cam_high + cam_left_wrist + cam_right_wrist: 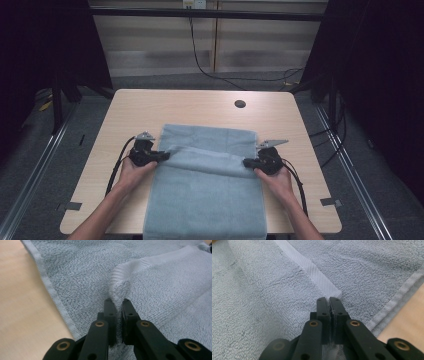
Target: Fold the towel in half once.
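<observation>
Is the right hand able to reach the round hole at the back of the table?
Probably not right now: the right gripper is clamped on the towel corner, and the hole lies well beyond it, though the bare table between holds nothing.

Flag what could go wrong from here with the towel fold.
The left gripper pinches only a thin bunch at the towel corner, so it could slip out mid-fold. The right gripper likewise clamps just the hem corner. The towel's near end hangs over the table edge, so its weight might drag the fold askew.
</observation>
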### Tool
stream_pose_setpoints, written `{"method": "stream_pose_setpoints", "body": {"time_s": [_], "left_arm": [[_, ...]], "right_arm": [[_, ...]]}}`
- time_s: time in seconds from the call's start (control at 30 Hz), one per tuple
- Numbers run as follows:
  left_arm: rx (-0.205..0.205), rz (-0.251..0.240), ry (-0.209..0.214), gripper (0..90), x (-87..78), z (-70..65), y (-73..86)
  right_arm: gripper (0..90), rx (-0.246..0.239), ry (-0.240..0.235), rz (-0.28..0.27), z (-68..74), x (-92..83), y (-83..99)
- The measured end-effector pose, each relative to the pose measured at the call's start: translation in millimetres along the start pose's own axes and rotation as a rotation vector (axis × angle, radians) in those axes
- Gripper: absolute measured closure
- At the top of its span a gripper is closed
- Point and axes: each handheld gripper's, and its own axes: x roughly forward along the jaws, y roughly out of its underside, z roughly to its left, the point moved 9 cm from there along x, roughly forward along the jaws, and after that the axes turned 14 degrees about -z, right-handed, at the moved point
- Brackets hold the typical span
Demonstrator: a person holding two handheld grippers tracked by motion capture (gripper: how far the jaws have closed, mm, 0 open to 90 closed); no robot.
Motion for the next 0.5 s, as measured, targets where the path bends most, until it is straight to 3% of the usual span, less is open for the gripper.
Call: {"method": "stream_pose_setpoints", "body": {"time_s": [0.07, 0.1, 0.17, 0.5], "left_arm": [[-0.031, -0.025, -0.023, 84.7, 8.5, 10.3, -6.7], [-0.07, -0.069, -0.044, 84.8, 16.8, 17.5, -11.7], [-0.084, -0.086, -0.058, 84.8, 21.6, 22.1, -15.3], [-0.089, -0.103, -0.103, 84.9, 32.9, 48.2, -27.5]], "right_arm": [[87.1, -0.006, 0.017, -0.002, -8.5, 9.4, -6.9], [87.1, -0.001, 0.024, -0.009, -13.5, 14.3, -10.7], [87.1, 0.018, 0.047, -0.005, -22.7, 22.1, -16.7], [87.1, 0.049, 0.085, -0.009, -50.1, 55.4, -41.0]]}}
